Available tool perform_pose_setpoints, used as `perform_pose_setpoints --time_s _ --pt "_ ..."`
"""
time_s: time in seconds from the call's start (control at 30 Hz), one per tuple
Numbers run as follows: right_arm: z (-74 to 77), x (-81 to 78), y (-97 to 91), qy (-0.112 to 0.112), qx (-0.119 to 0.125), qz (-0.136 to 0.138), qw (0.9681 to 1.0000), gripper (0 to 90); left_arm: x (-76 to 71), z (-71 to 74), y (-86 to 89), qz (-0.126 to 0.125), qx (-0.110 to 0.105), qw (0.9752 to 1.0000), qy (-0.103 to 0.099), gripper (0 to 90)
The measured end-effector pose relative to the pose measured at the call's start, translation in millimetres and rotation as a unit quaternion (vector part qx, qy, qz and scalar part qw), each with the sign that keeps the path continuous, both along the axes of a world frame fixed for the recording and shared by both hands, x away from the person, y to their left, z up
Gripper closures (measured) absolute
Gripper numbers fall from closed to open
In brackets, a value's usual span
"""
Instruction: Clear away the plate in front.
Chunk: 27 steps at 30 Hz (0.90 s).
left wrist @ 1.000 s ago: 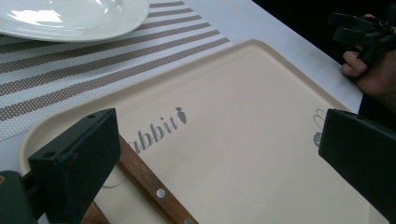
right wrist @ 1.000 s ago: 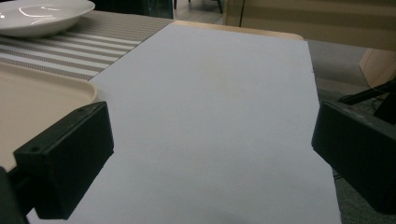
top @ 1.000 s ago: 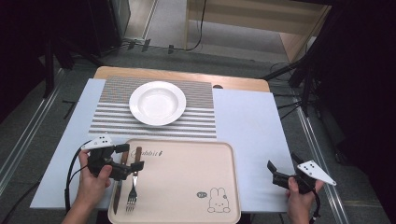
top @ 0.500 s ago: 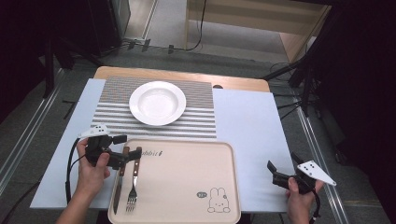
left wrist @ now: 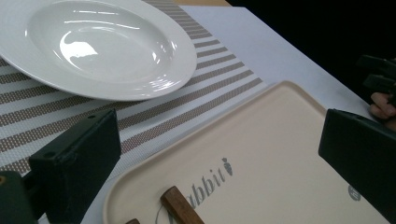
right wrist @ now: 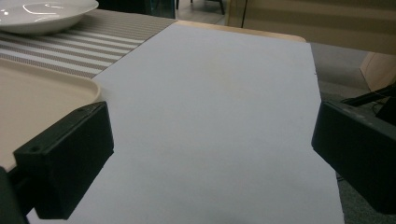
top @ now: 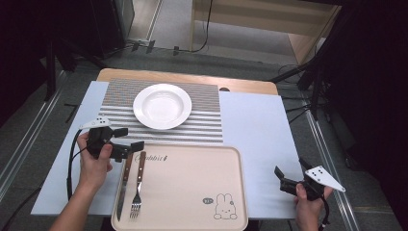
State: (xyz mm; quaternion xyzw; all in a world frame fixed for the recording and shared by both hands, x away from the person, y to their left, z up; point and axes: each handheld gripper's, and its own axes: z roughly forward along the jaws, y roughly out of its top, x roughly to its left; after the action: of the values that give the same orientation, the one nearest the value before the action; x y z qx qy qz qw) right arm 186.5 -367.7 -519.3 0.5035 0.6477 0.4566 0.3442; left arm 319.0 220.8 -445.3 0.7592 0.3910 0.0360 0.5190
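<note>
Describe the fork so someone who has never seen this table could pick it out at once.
Start at the beige tray with the rabbit print, at the table's near edge below the white plate. Two wooden-handled utensils lie side by side along its left edge, just below the left gripper. The fork is the right-hand one, ending in tines, while the knife beside it ends in a plain blade.

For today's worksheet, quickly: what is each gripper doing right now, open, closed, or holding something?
Left gripper: open, empty, above the wooden handles of the knife and fork on the tray.
Right gripper: open, empty, over the table's right edge.
</note>
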Motion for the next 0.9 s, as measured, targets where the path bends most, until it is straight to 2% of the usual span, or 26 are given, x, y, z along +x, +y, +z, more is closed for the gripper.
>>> perform_pose_setpoints --time_s 0.1,0.2,0.37,0.9 --pt "-0.1 0.1 0.1 0.0 -0.001 0.001 1.0 0.0 5.3 0.3 0.0 0.004 0.0 1.0 0.002 0.0" --pt "-0.1 0.1 0.1 0.0 -0.001 0.002 1.0 0.0 11.8 0.1 1.6 0.005 -0.012 0.9999 0.008 0.0" --pt "-0.1 0.2 0.5 0.0 -0.001 0.002 1.0 0.0 21.1 -0.6 2.9 0.014 -0.018 0.9997 0.013 0.0" --pt "-0.2 0.5 0.7 -0.001 -0.003 0.004 1.0 0.0 46.3 -4.5 3.6 0.031 -0.008 0.9992 0.024 0.0"
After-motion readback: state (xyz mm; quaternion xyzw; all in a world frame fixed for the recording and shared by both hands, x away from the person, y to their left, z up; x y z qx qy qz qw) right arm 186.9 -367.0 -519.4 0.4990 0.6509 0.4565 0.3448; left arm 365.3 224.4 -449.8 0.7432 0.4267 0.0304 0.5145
